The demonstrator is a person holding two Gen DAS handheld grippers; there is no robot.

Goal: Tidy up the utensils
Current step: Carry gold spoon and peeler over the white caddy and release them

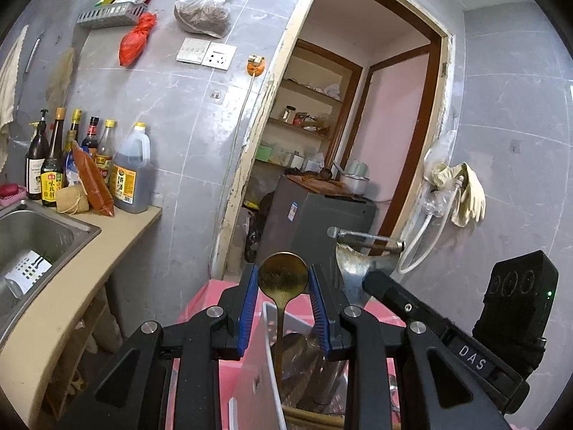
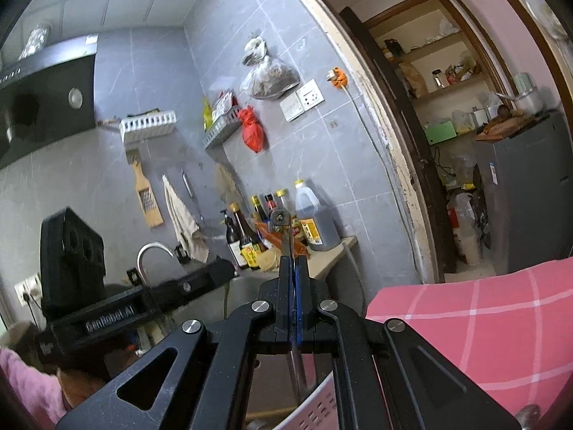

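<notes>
A brass spoon (image 1: pixel 283 276) stands upright between the blue pads of my left gripper (image 1: pixel 283 279), which is shut on its bowl. The spoon's handle runs down into a utensil holder (image 1: pixel 272 376) with several dark utensils inside. To the right, my right gripper (image 1: pixel 372 277) is shut on a flat steel utensil (image 1: pixel 352 274) with a threaded rod across its top. In the right wrist view the right gripper (image 2: pixel 294 261) clamps that steel utensil (image 2: pixel 283 222) edge-on, above a white perforated holder (image 2: pixel 315 412).
The holder stands on a pink checked cloth (image 2: pixel 465 322). A steel sink (image 1: pixel 35 236) and a counter with several sauce bottles (image 1: pixel 89 165) lie to the left. Beyond an open doorway stands a grey cabinet (image 1: pixel 315 222). Gloves (image 1: pixel 465 193) hang on the right wall.
</notes>
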